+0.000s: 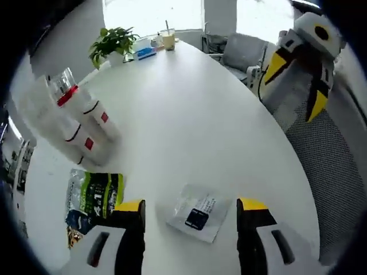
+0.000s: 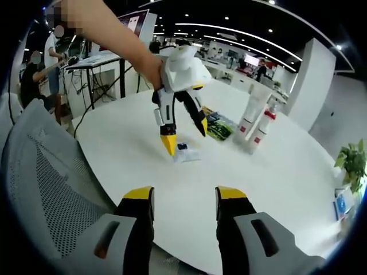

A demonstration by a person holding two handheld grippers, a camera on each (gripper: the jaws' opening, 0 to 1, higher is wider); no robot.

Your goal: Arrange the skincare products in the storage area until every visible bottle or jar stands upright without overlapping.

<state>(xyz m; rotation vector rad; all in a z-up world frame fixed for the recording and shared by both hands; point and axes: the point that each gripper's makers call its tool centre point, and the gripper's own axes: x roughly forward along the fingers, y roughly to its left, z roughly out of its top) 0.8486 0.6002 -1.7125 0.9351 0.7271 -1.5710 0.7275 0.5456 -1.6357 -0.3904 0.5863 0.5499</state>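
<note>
Blown-out windows (image 1: 166,14) backlight the white table (image 1: 189,120); ceiling strip lights (image 2: 241,37) glow; bottles (image 1: 74,120) blur; fisheye edges bend.

White red-trimmed skincare bottles (image 1: 77,123) stand clustered upright.

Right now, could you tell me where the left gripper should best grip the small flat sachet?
Probably by a short edge of the flat sachet, coming in low from the near side: it lies flat on the white table, between the open jaws of the left gripper.

facing views, shared white table (image 1: 189,109)
</note>
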